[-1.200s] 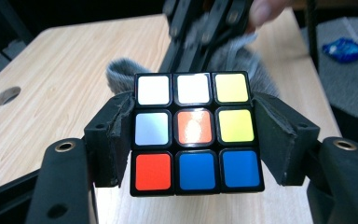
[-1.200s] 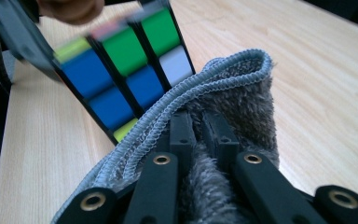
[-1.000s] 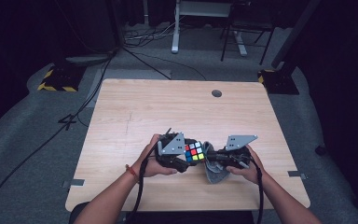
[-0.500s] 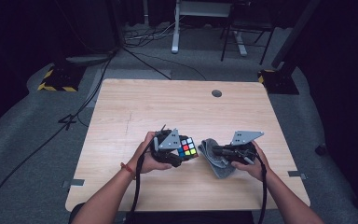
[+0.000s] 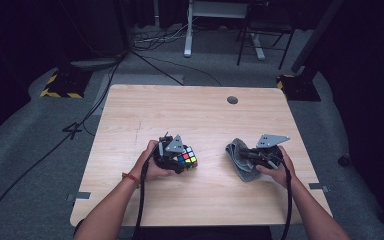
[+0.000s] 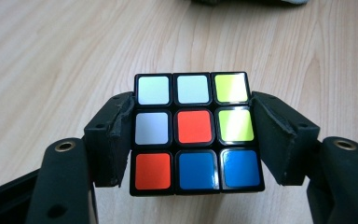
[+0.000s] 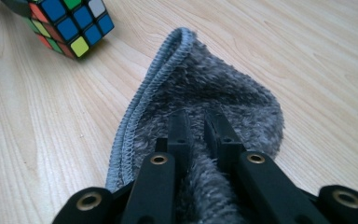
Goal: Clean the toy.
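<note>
Left gripper view brings the puzzle cube (image 6: 198, 132) close: a hard, square-edged block of glossy stickers in black frames, its near face showing white, yellow, red and blue, pinched on two opposite sides by the left gripper (image 6: 193, 140), whose black pads (image 6: 113, 140) look chipped and rough along their edges. From the high view the cube (image 5: 186, 159) sits near the middle of the tabletop (image 5: 190, 107), slightly toward the near-left corner, with the person's left hand (image 5: 152, 165) wrapped round the left gripper (image 5: 176, 155). Right gripper view shows the other thing in hand, a grey cloth (image 7: 205, 107), soft and fuzzy with a ribbed stitched hem curving along its left side; the right gripper (image 7: 198, 128) has its narrow black jaws pressed nearly together on a fold of the pile. In the high view the cloth (image 5: 240, 160) lies crumpled toward the right edge, held by the right gripper (image 5: 260, 156), well apart from the cube. Pale wood grain runs bare across the far half of the tabletop, broken by a small round grommet (image 5: 232, 100) near the far edge.
</note>
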Action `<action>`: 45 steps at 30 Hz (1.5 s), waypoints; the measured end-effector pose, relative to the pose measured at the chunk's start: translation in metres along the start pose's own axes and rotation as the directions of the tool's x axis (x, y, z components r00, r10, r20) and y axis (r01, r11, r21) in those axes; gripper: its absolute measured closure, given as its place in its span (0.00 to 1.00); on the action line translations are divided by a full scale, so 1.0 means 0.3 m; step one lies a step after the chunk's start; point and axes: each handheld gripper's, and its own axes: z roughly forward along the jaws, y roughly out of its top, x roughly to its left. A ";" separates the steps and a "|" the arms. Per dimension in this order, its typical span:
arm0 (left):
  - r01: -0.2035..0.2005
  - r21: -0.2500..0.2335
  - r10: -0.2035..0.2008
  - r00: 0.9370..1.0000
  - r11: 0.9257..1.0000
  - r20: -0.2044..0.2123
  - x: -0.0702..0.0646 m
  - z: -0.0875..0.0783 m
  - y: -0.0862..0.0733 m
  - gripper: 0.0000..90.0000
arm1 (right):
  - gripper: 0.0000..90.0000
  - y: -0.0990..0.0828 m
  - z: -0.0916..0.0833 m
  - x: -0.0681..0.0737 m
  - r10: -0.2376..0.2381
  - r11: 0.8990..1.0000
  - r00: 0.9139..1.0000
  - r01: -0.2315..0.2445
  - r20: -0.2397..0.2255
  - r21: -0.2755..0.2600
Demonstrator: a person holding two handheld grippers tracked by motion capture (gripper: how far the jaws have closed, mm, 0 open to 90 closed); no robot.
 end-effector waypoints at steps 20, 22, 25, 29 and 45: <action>0.055 -0.010 -0.055 0.997 0.998 0.056 0.015 0.005 -0.023 0.33 | 0.81 -0.038 0.043 -0.021 0.020 0.998 1.000 -0.020 -0.001 0.066; 0.042 -0.007 -0.041 0.998 0.999 0.045 0.010 -0.001 -0.021 0.31 | 0.78 -0.035 0.038 -0.018 0.018 0.998 1.000 -0.018 0.000 0.061; 0.031 -0.007 -0.031 0.999 0.999 0.028 0.004 -0.017 -0.017 0.28 | 0.70 -0.024 0.032 -0.010 0.018 0.998 1.000 -0.017 -0.003 0.067; 0.032 0.012 -0.032 0.999 0.999 0.013 -0.004 -0.024 -0.019 0.19 | 0.62 -0.009 0.025 0.002 -0.007 0.998 1.000 0.006 0.008 0.062; -0.018 0.041 0.020 0.998 0.999 -0.066 -0.028 -0.063 -0.007 0.18 | 0.33 0.035 0.010 0.028 -0.031 0.995 0.999 0.027 0.036 0.100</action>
